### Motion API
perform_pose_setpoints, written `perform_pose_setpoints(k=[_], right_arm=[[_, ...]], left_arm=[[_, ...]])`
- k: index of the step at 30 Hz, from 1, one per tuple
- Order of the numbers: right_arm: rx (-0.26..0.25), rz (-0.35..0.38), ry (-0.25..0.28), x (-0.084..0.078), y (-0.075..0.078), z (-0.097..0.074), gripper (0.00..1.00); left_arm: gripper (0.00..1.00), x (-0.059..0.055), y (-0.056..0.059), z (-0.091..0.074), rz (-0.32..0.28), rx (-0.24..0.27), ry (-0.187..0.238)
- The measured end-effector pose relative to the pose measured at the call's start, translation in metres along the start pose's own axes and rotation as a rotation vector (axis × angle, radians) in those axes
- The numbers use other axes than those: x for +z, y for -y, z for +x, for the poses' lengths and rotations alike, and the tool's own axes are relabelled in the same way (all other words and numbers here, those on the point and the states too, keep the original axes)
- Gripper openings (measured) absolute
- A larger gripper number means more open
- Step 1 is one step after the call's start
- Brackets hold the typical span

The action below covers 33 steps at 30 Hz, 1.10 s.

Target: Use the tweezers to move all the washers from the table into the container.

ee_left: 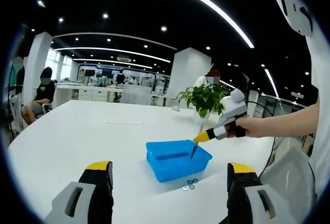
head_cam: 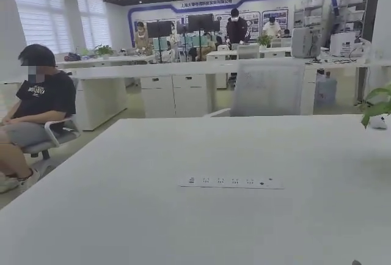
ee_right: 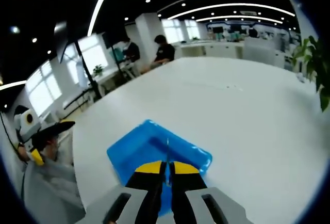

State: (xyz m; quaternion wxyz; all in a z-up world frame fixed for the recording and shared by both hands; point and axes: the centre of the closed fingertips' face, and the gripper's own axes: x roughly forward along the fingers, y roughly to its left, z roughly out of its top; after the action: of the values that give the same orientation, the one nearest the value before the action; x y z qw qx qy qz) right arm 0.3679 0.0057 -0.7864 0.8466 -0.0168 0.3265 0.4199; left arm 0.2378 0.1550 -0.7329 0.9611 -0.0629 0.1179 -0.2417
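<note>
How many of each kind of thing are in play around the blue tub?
Container: 1
Tweezers: 1
Washers: 3, as far as the small cluster on the table can be made out
Total: 5

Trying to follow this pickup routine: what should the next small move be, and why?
Probably swing the right gripper out and down toward the small metal washers on the white table. Its fingers grip the thin metal tweezers with the tip over the blue plastic container, while those washers lie just outside its wall.
</note>
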Motion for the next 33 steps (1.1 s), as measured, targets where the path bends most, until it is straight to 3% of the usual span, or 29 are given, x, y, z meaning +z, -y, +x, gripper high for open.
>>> perform_pose_setpoints(k=[10,19,27,33], right_arm=[[-0.015,-0.087,-0.026,-0.01,0.006,0.006,0.02],[-0.009,-0.135,-0.013,-0.011,0.003,0.001,0.03],[0.001,-0.112,0.042,0.004,-0.008,-0.014,0.02],[0.03,-0.114,0.105,0.024,-0.029,-0.03,0.02]], left_arm=[[0.93,-0.002,0.0,-0.001,0.006,0.006,-0.014],[0.92,-0.005,0.002,-0.001,0.012,0.003,-0.027],[0.91,-0.005,0.003,0.0,0.013,0.002,-0.035],[0.91,-0.005,0.003,-0.001,0.014,0.002,-0.038]])
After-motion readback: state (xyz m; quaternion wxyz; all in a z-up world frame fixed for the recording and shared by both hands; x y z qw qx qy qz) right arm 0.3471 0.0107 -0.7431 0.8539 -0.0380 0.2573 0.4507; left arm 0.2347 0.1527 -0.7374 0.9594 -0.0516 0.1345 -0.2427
